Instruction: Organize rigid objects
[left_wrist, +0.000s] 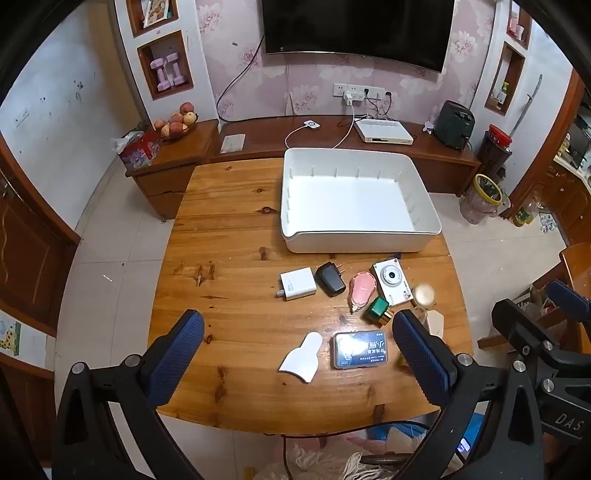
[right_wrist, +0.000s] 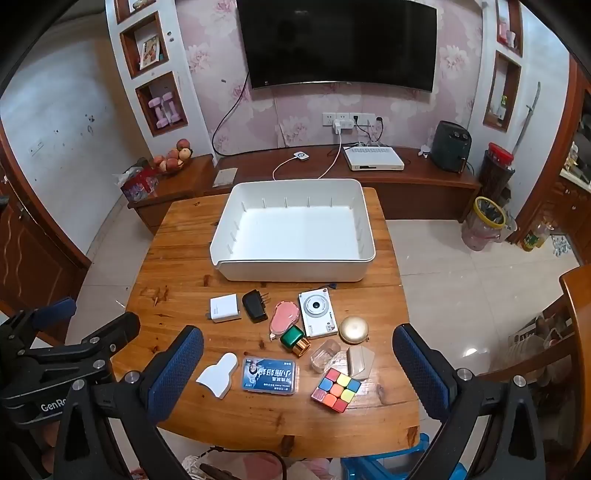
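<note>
Both grippers hovering over near edge of wooden table, nothing in either. Left gripper jaws spread wide, empty; right gripper same, spread wide, empty. White bin sitting at far side of table, nothing inside. Objs lying loose on table btwn bin and grippers: white charger next to black plug adapter, then pink tape dispenser, white compact camera just beside it, gold round tin to the right of cam. Green/gold bottle lying on its side in front of cam and dispenser. Near row: white scraper-shaped piece, blue floss box, clear plastic case, beige piece, Rubik's cube closest to right edge. Left wrist view showing same layout, cube hidden behind right finger.
</note>
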